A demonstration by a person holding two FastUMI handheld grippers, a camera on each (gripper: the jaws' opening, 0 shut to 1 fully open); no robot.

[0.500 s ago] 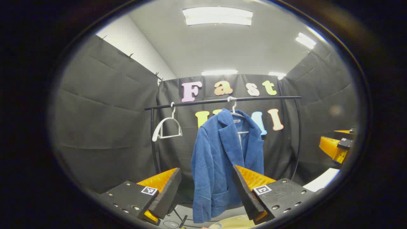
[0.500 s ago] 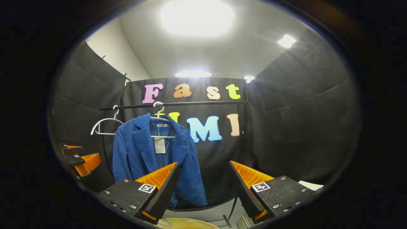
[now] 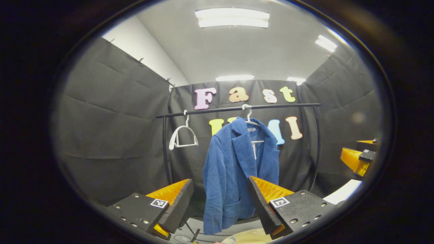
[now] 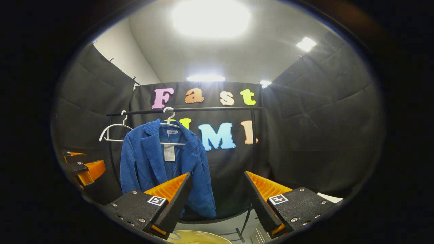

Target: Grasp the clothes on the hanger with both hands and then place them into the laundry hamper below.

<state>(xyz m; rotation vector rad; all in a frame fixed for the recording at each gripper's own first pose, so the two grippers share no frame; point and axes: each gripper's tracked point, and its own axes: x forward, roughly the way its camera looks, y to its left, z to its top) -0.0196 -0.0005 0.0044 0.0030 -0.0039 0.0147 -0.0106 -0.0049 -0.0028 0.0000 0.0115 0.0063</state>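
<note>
A: Well, nearest first: the left gripper (image 3: 220, 200) has its fingers spread apart with nothing between them, and so does the right gripper (image 4: 217, 200).

B: And just under them?

A: A pale rim at the bottom edge, probably the hamper (image 4: 198, 237), low in front of both.

B: Farther off?

A: The jacket (image 3: 237, 173) hangs on its white hanger (image 3: 250, 118) from the rail (image 3: 237, 108), well apart from both grippers. A second, bare hanger (image 3: 183, 135) hangs to its left.

B: Anything different from half a second ago?

A: The jacket looks slightly smaller and higher in both views, so the grippers seem to have eased back or tipped a little. I'd say the approach hasn't begun; both must close in on the shoulders before any grasp.
</note>
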